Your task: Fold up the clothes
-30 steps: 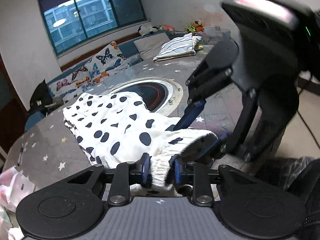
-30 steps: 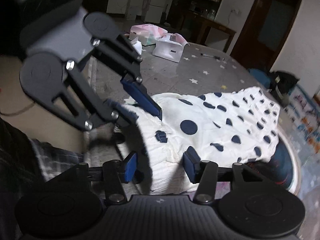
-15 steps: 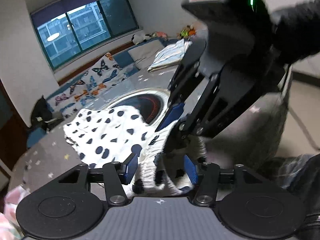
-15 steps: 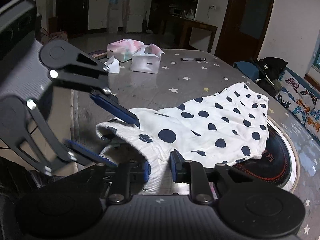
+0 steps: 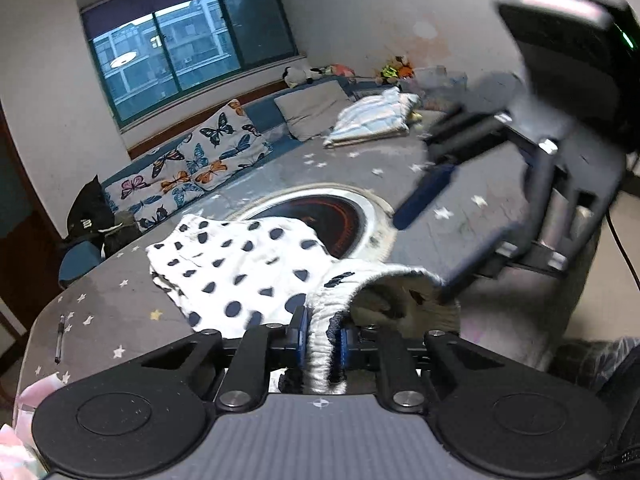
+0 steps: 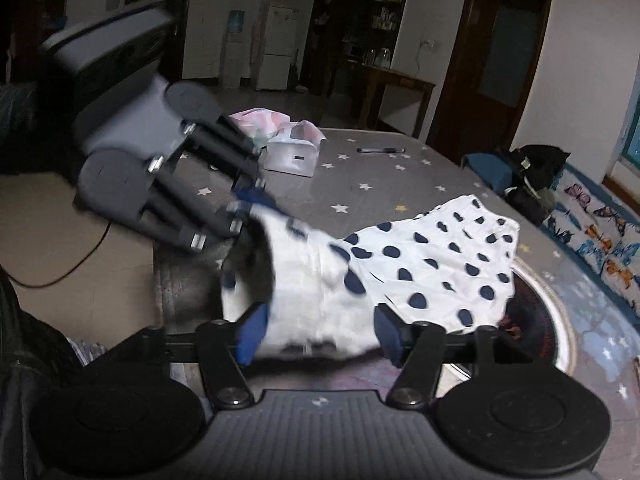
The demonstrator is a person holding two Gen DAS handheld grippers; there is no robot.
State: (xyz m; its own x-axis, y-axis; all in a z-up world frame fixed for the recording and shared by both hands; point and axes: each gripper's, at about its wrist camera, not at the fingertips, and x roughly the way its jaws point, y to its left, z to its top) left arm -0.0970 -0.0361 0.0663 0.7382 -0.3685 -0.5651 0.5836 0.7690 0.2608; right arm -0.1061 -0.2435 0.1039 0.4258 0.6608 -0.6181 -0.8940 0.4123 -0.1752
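Left wrist view: 1 left gripper, jaws closing, its 2 blue pads pinching the gathered waistband of 1 white garment with navy dots. The garment lies on 1 grey star-print table, its far end over 1 round inset, its near end lifted. 1 right gripper, blurred, jaws wide and opening, 1 finger above the waistband and 1 at its edge. Beyond: 1 pen, 2 butterfly cushions, 1 folded striped cloth. Right wrist view: waistband between the spread pads; contact cannot be told.
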